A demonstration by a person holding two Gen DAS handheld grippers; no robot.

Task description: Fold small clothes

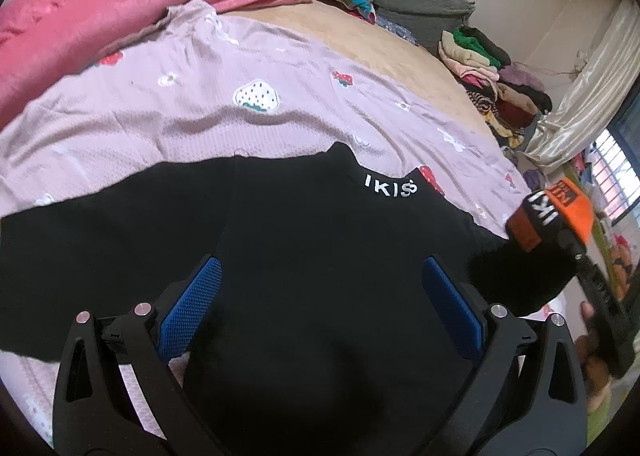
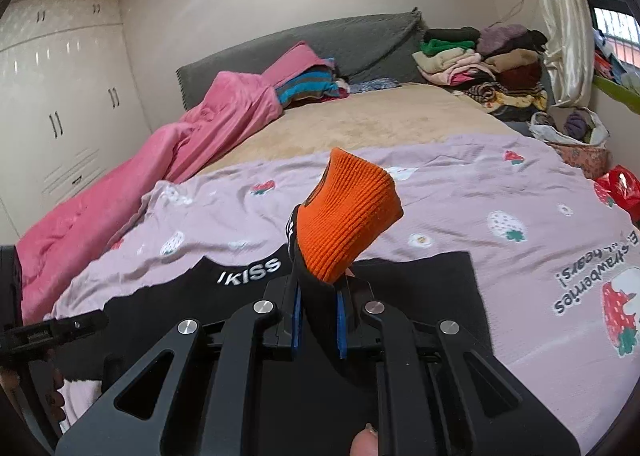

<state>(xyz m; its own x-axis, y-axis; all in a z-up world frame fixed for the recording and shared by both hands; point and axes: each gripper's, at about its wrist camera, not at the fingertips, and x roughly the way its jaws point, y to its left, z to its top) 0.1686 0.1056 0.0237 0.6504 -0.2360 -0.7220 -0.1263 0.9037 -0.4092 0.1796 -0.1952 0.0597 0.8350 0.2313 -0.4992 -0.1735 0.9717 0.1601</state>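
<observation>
A black garment with white lettering lies spread on the lilac strawberry-print sheet. It also shows in the right wrist view. My left gripper is open just above the black cloth, blue pads wide apart, nothing between them. My right gripper is shut on the garment's sleeve, whose orange ribbed cuff sticks up past the fingertips. In the left wrist view the cuff is lifted at the right edge.
A pink quilt lies along the bed's left side. Stacked folded clothes sit at the far right by the grey headboard. A bag of clothes and a red bag are off the bed's right edge.
</observation>
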